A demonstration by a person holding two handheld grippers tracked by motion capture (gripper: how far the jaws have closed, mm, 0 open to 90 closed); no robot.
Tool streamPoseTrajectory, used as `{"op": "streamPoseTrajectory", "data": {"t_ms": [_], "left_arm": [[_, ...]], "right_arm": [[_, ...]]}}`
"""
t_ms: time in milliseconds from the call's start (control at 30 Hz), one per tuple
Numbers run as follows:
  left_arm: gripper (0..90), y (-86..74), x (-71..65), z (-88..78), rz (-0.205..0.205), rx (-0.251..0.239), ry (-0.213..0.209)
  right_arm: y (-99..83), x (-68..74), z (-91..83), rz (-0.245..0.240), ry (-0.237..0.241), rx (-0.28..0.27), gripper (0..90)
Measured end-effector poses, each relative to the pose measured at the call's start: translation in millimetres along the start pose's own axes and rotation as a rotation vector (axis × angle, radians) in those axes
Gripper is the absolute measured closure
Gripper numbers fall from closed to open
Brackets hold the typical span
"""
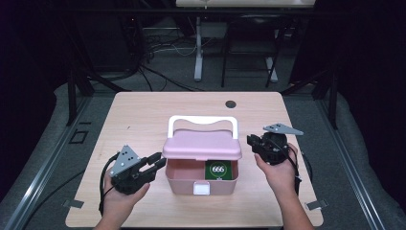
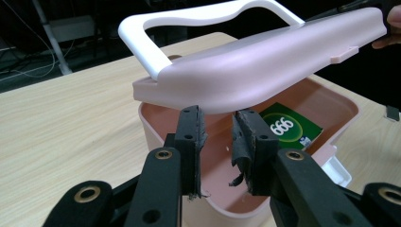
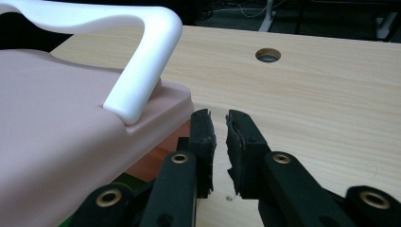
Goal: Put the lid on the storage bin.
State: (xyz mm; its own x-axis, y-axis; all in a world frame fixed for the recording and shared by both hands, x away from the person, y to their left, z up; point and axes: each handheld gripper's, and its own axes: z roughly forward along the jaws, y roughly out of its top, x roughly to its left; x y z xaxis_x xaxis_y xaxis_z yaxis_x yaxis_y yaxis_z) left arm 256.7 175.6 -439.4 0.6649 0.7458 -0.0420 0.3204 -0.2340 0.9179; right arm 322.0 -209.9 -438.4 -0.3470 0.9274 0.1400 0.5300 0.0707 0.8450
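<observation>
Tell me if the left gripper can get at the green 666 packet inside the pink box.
Probably not yet: the pink lid hangs over the box, and the green packet lies at the far side from the left gripper.

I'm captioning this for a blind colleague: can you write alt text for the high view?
A pink box sits on a wooden table, its lid with a white handle raised over a green card inside. A person's hands hold the left gripper and the right gripper at either side of the lid.
</observation>
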Motion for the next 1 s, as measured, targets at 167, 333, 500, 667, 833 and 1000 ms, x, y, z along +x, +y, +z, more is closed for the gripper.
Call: {"op": "streamPoseTrajectory", "data": {"t_ms": [167,333,500,667,833,1000], "left_arm": [[71.9,-6.4,-1.4,0.2,-0.003,0.005,-0.004],[72.0,-12.9,-2.5,0.3,-0.003,0.020,-0.010],[72.1,-18.9,-3.1,0.6,-0.006,0.037,-0.017],[72.3,-23.6,-3.9,1.0,-0.009,0.048,-0.020],[72.3,-29.7,-4.6,1.8,-0.006,0.061,-0.023],[72.4,-39.3,-5.9,3.3,-0.007,0.093,-0.029]], "right_arm": [[-0.2,-0.6,0.2,0.000,0.001,0.009,80.0],[-0.3,-1.2,0.2,0.001,0.001,0.013,80.0],[-0.4,-1.7,0.3,0.002,-0.001,0.008,80.0],[-0.7,-1.6,0.8,0.001,0.000,0.004,80.0],[-0.4,-2.2,0.0,0.003,-0.002,0.015,80.0],[-1.2,-2.1,1.5,0.004,-0.003,0.001,80.0]]}}
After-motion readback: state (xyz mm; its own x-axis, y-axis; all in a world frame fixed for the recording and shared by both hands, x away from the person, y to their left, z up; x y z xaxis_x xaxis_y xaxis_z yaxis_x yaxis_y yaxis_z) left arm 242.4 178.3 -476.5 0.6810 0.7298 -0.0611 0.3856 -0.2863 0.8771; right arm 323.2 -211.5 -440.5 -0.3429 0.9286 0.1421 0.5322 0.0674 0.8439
